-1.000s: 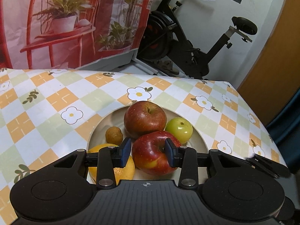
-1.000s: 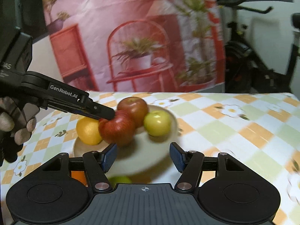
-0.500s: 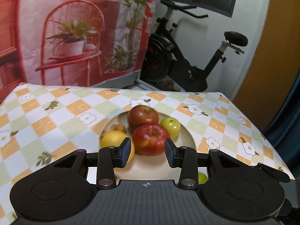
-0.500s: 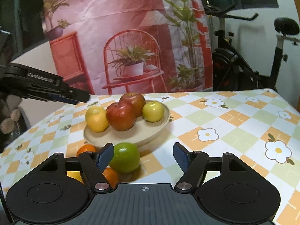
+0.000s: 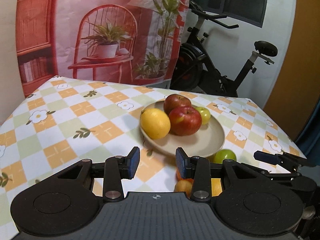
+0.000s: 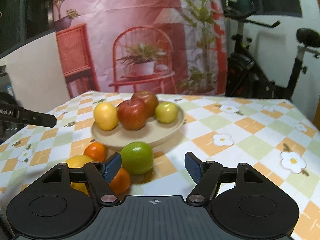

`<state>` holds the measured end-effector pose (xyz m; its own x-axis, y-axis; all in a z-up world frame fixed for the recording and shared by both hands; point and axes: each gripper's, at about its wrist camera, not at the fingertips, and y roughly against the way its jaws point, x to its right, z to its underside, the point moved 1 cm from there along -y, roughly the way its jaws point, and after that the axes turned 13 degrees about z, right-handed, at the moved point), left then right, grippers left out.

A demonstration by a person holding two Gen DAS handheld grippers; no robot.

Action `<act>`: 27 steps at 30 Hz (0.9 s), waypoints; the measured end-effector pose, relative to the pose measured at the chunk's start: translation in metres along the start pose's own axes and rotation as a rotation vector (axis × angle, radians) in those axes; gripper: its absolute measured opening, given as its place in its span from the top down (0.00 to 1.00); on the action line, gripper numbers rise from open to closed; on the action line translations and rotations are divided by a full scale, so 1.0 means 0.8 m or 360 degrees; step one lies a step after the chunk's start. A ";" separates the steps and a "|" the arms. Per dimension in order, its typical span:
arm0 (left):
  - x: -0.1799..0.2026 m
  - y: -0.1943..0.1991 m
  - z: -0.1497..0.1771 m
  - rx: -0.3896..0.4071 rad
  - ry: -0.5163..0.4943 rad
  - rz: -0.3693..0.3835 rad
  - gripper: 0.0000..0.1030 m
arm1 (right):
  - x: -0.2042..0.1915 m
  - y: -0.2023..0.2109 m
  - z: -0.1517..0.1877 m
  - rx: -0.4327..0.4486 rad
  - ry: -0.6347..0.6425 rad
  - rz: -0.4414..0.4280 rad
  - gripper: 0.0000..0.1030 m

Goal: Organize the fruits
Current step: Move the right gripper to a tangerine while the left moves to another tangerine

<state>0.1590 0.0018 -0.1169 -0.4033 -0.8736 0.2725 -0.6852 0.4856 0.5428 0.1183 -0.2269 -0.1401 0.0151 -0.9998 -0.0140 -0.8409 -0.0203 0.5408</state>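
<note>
A beige plate (image 5: 200, 146) (image 6: 160, 134) holds a yellow citrus fruit (image 5: 155, 123), two red apples (image 5: 185, 120) (image 6: 132, 114) and a small yellow-green apple (image 6: 166, 112). My left gripper (image 5: 157, 165) hangs short of the plate's near-left rim, open by a narrow gap, with only tablecloth between its pads. My right gripper (image 6: 153, 167) is open wider. A green apple (image 6: 138, 157) (image 5: 225, 156) lies on the cloth just ahead of its fingers, close to the left pad and not touching it. Beside the green apple lie two oranges (image 6: 95, 151) and a yellow fruit (image 6: 78, 163).
The checked flowered tablecloth (image 5: 90, 124) covers the table. Its far edge meets a printed backdrop (image 5: 104, 40) and an exercise bike (image 5: 220, 70). One left finger (image 6: 36, 118) shows at the left of the right wrist view. A right finger (image 5: 266, 158) shows at the right of the left wrist view.
My left gripper has drawn back from the red apple on the plate, toward the near left; the apple stays put. My right gripper has widened, and the green apple has come into view ahead of it.
</note>
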 end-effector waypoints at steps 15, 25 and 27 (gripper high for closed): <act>0.005 0.001 0.035 -0.0069 -0.0046 -0.0035 0.60 | -0.021 0.002 0.009 -0.0080 0.0147 -0.0207 0.52; 0.005 0.000 0.040 -0.0089 -0.0040 -0.0047 0.59 | -0.032 -0.003 0.009 -0.0125 0.0226 -0.0243 0.60; 0.006 0.000 0.040 -0.0096 -0.0050 -0.0042 0.59 | -0.034 -0.004 0.009 -0.0129 0.0235 -0.0245 0.60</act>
<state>0.1376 -0.0013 -0.1412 -0.4049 -0.8842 0.2328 -0.6585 0.4587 0.5966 0.1169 -0.1999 -0.1474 0.2238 -0.9745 0.0184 -0.7766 -0.1669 0.6075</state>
